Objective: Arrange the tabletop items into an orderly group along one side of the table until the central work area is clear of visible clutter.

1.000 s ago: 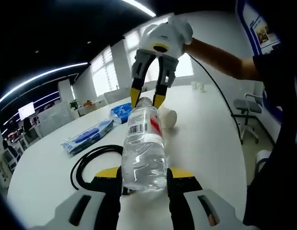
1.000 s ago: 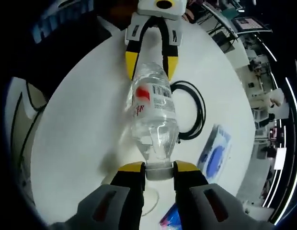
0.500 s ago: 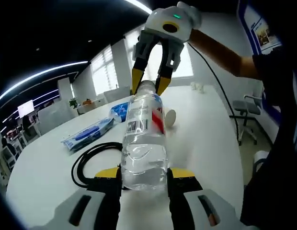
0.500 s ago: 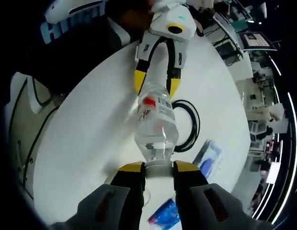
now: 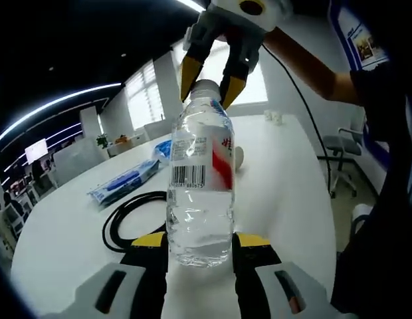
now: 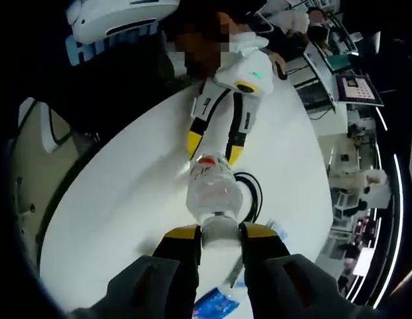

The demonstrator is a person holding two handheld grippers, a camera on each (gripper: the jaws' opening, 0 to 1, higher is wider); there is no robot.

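**Bottle held at both ends above the worktop**

White oval worktop (image 5: 292, 179) in an open office. We hold the water bottle (image 5: 199, 186) off the surface: left gripper (image 5: 201, 240) fingers clamped on its base, right gripper (image 6: 219, 232) fingers clamped on its cap. A coiled black cable (image 5: 126, 216) lies mid-worktop; blue packets (image 5: 123, 183) and a paper cup (image 5: 238, 158) lie nearer the far edge. We judge the task incomplete: these items are ungrouped and the bottle is not yet placed.
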